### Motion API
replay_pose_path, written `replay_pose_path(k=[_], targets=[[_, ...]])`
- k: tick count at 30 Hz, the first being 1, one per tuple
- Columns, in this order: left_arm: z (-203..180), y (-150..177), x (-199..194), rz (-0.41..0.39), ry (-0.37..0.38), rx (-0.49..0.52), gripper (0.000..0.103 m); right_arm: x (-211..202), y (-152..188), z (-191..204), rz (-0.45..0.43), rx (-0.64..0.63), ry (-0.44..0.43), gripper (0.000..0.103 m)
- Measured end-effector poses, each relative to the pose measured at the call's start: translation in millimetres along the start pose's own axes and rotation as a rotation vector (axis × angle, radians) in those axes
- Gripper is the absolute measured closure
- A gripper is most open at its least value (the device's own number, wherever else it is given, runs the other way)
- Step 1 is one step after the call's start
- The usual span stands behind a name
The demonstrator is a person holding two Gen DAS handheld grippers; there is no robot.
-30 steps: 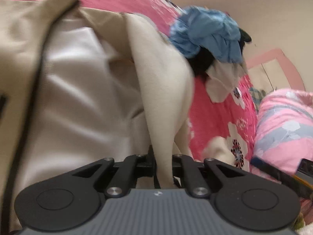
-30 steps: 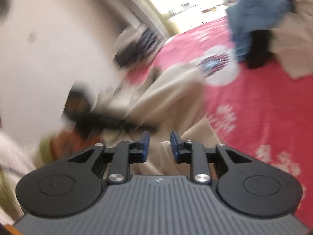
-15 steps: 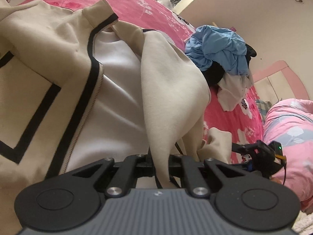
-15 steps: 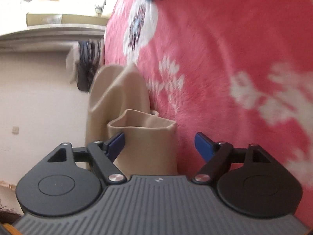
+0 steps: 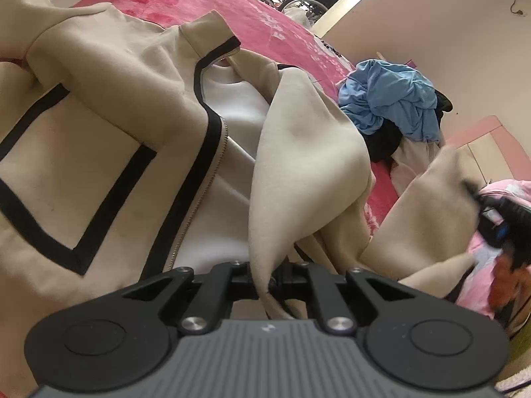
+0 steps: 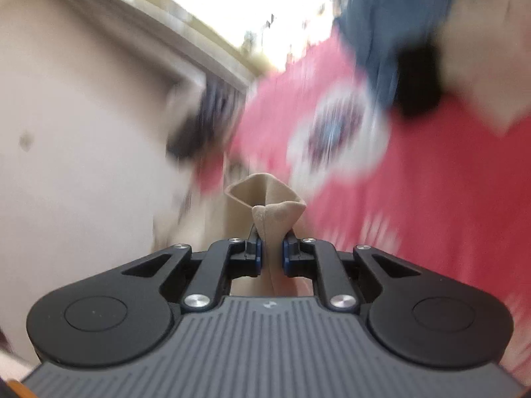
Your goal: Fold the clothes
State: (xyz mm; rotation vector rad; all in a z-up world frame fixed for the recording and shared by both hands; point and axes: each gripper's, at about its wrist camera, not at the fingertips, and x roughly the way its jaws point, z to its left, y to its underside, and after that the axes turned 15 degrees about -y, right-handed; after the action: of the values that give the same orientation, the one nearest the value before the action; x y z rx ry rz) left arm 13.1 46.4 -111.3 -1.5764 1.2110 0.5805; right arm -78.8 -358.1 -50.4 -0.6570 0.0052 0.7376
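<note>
Left claw (image 5: 269,277) is closed on a fold of the beige jacket (image 5: 109,152), which lies open on the pink bed (image 5: 259,23). Right claw (image 6: 271,254) is clamped on the jacket's sleeve cuff (image 6: 265,205), lifted above the bed. Beyond the jacket sits a blue clothes pile (image 5: 391,99).

Each camera is sitting just behind its own fingers, looking forward along them — close over the bed (image 5: 265,30). Both views are taking in the blue clothes pile (image 5: 391,99), beyond the fingers to their right — blurred in the right view.
</note>
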Motion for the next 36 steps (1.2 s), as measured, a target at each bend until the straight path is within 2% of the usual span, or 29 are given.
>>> replay_pose_path(k=[6,9,13,15,18,19,22,24,28,29,31,32,33,35,36], targets=[[-15.3,-8.5,9.6,0.010,0.049,0.061,0.095,-58.4,-96.0,11.8,-0.273,-0.104,0.082,0.094],[-22.9,-12.7,14.4,0.016,0.074,0.091,0.095,-73.4,-148.7,28.6,-0.411,-0.157,0.090,0.094],[-58.9,-36.4,49.5,0.018,0.115,0.127,0.095,-67.9,-219.7,56.7,-0.523,-0.282,0.115,0.094],[-77.0,-48.4,67.1,0.020,0.136,0.145,0.095,-68.1,-250.6,74.5,-0.555,-0.378,0.128,0.094],[-104.2,-66.3,93.6,0.022,0.167,0.172,0.095,-64.2,-290.5,82.5,-0.596,-0.444,0.157,0.094],[-113.3,-72.3,102.5,0.023,0.177,0.181,0.095,-60.5,-300.2,81.2,-0.599,-0.477,0.194,0.094],[-140.5,-90.2,129.0,0.025,0.208,0.208,0.094,-50.6,-321.0,59.4,-0.594,-0.508,0.293,0.094],[-158.6,-102.1,146.6,0.026,0.229,0.226,0.093,-44.6,-329.3,16.3,-0.578,-0.489,0.413,0.094],[-139.8,-99.8,186.4,0.131,0.184,0.173,0.087,1.2,-332.9,-104.5,-0.401,-0.250,0.669,0.086],[-135.1,-99.7,187.3,0.140,0.205,0.152,0.084,0.4,-325.4,-122.1,-0.396,-0.196,0.700,0.084],[-127.5,-101.2,186.5,0.147,0.245,0.113,0.069,-1.6,-310.8,-146.7,-0.423,-0.117,0.727,0.081],[-124.4,-103.5,183.6,0.144,0.260,0.095,0.055,-6.1,-304.3,-150.1,-0.451,-0.105,0.715,0.074],[-121.6,-105.9,180.5,0.139,0.272,0.070,0.049,-6.5,-302.9,-148.5,-0.473,-0.109,0.712,0.066],[-116.8,-110.0,172.9,0.134,0.286,0.021,0.046,-11.5,-294.4,-137.9,-0.506,-0.144,0.720,0.052],[-111.9,-110.9,165.4,0.120,0.289,-0.005,0.046,-13.7,-289.1,-122.3,-0.520,-0.170,0.721,0.049]])
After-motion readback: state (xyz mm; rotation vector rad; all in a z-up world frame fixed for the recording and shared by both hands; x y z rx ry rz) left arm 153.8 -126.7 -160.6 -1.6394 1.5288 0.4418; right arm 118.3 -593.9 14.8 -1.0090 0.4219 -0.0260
